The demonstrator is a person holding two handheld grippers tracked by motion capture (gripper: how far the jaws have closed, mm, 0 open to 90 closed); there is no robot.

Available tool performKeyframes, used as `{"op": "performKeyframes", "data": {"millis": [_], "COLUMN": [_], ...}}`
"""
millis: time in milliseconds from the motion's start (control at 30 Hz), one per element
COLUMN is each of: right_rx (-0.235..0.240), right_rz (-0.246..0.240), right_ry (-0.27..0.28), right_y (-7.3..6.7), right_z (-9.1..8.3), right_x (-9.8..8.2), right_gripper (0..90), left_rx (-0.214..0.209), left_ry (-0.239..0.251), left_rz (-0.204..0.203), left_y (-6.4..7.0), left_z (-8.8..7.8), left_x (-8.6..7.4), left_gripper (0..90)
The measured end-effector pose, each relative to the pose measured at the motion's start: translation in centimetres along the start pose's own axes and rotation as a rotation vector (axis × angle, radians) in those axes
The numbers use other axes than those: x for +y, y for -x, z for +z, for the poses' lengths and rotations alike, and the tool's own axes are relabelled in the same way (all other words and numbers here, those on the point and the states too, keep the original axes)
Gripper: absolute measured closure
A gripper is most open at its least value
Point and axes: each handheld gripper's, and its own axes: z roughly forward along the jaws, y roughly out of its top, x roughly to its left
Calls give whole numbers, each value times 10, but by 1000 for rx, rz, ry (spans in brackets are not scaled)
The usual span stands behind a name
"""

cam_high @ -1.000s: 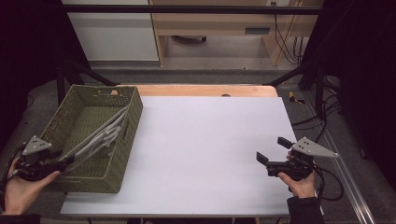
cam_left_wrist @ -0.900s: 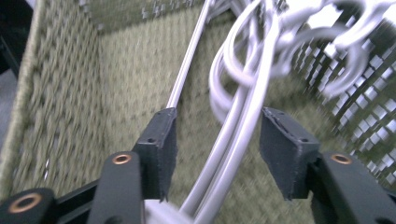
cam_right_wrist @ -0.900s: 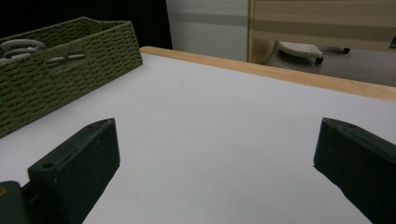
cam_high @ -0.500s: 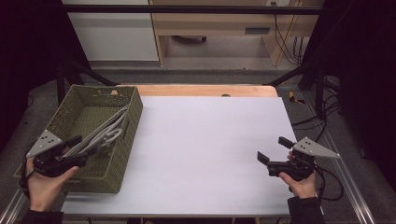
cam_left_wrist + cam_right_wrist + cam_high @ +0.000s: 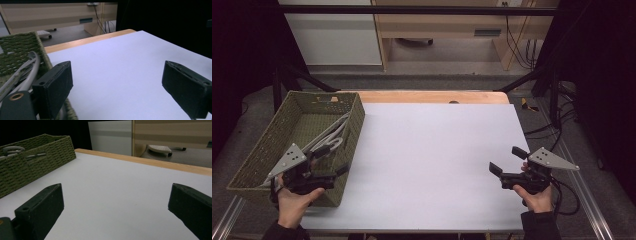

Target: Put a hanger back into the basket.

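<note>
The left tongs (image 5: 343, 169) sit at the near left, over the basket's (image 5: 262, 150) near right corner, jaws apart with nothing between them; they have just been opening, which suggests a release. The grey hangers (image 5: 329, 140) lie inside the basket, leaning toward its right wall, near the tongs but free of them. The right tongs (image 5: 507, 162) wait near right above the bare tabletop (image 5: 437, 160), also apart and empty. Compared with a second ago, the left hand has moved right from outside the basket's left corner.

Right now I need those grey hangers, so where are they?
In the high view the hangers lie inside the green woven basket at the table's left edge, just beyond the left claw.
</note>
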Motion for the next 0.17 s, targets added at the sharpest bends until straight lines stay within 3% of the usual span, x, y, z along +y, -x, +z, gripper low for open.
{"op": "performKeyframes", "data": {"millis": [167], "right_rx": [2], "right_rz": [2], "right_ry": [2], "right_y": [1], "right_z": [0], "right_x": [0], "right_gripper": [4], "left_rx": [-20], "left_ry": [2], "left_rz": [-8], "left_y": [4], "left_z": [5], "left_x": [-4], "left_gripper": [92]}}
